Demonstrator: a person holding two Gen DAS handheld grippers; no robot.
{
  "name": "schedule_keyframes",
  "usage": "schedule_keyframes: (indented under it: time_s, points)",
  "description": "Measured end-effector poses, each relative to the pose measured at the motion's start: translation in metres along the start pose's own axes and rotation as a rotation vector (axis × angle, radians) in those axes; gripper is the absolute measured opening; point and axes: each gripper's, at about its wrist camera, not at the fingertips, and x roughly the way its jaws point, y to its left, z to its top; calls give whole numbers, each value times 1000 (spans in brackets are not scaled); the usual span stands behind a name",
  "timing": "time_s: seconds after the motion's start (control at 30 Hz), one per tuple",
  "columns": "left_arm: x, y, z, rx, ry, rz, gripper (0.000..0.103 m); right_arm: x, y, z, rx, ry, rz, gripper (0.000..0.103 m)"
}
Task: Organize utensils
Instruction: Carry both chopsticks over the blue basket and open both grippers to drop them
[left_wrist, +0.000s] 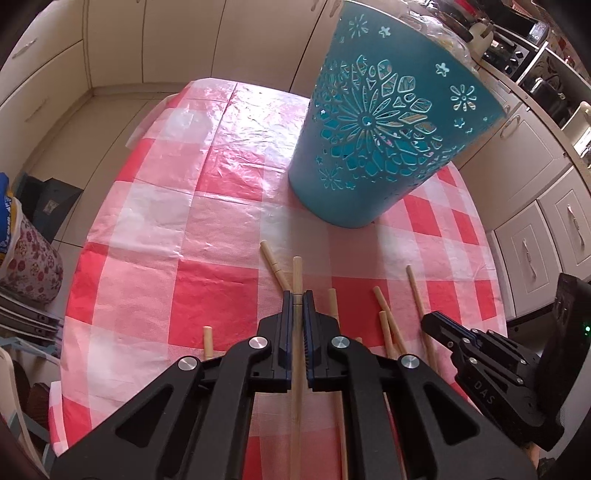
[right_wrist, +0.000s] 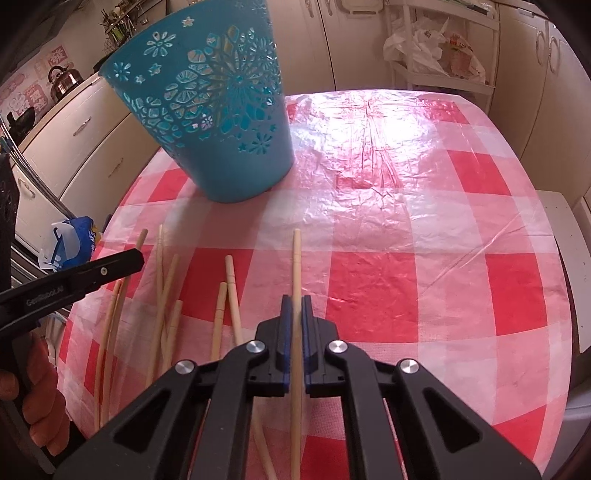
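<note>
- Two grippers each clamp one wooden chopstick: the left gripper (left_wrist: 297, 295) pinches a chopstick (left_wrist: 296, 273), the right gripper (right_wrist: 295, 301) pinches another chopstick (right_wrist: 296, 258).
- Several loose chopsticks (right_wrist: 162, 291) lie scattered on the red checkered tablecloth (right_wrist: 424, 258).
- The teal cut-out basket (left_wrist: 373, 140) stands upright beyond them, apart from both grippers.

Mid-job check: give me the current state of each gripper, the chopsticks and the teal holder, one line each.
left gripper: shut on one chopstick.
right gripper: shut on another chopstick.
loose chopsticks: lying scattered on the tablecloth, some crossing.
teal holder: standing on the table beyond the chopsticks; inside not visible.
</note>
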Motion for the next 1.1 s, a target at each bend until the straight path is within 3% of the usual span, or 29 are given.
schedule_keyframes:
  time_s: [0.17, 0.33, 0.5, 0.6, 0.8, 1.1]
  points:
    - [-30, 2, 3, -5, -68, -70, 5, 2, 9, 1, -49, 0, -28, 6]
    - [-75, 5, 10, -22, -231, -131, 5, -15, -7, 1, 43, -53, 33, 6]
    - [-131, -22, 18, 27, -513, -98, 5, -54, -19, 2, 135, -236, 125, 6]
    - [-167, -34, 26, 34, -681, -121, 5, -81, -16, 4, 142, -374, 146, 6]
    - [-204, -56, 62, 30, -920, -168, 5, -118, -8, 1, 133, -554, 139, 6]
    - [-185, -75, 127, -12, -1023, -113, 5, -130, -10, 3, 116, -603, 135, 6]
